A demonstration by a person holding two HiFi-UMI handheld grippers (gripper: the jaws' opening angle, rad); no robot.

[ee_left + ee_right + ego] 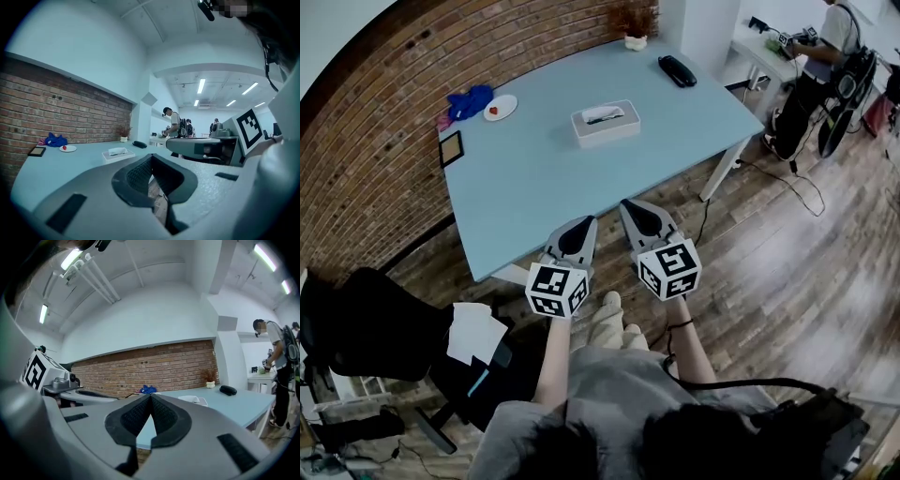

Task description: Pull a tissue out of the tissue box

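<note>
i held the left gripper (pixel 586 225) and right gripper (pixel 633 208) closed tight and empty. the tissue box (pixel 605 124) sat well ahead on the table (pixel 534 187), long side crosswise. the right one seemed slightly nearer.

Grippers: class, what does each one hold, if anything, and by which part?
Nothing. The left gripper and right gripper have shut, empty jaws; the tissue box sits untouched.
</note>
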